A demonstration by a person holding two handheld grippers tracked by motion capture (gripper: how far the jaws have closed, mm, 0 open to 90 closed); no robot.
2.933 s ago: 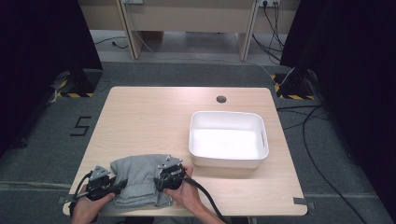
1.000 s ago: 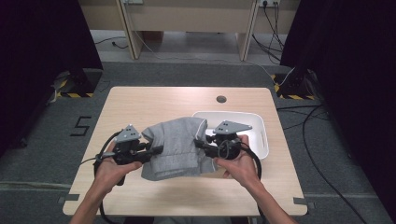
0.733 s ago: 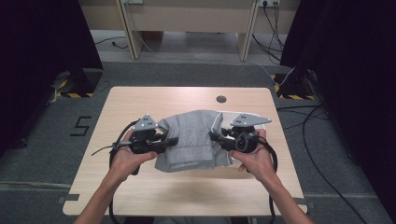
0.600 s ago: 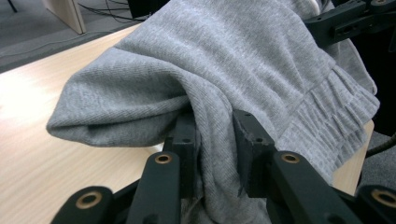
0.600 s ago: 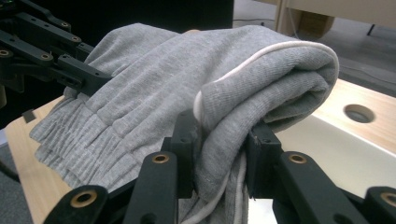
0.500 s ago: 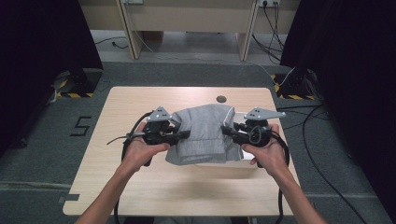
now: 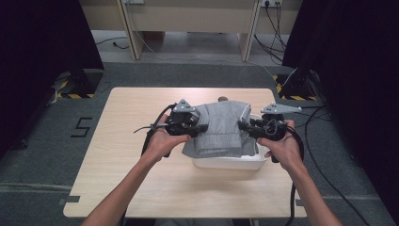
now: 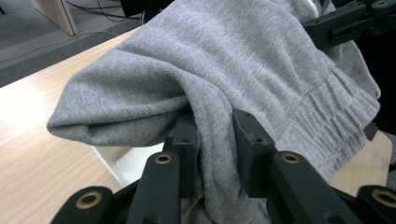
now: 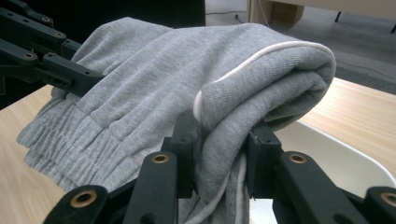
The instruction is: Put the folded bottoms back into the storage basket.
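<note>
While each tool pinches a side, the folded grey garment hangs lengthwise toward the person, over the white tub.

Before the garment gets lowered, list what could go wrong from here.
1. The folded grey garment looks nearly as wide as the white bin; its hanging ribbed hem may drape over the rim rather than drop inside.
2. The left gripper and the right gripper each pinch just one bunched edge, so uneven release could undo the fold.

garment: grey ribbed knit cloth, matt | tub: smooth white plastic | table: pale wood-look
</note>
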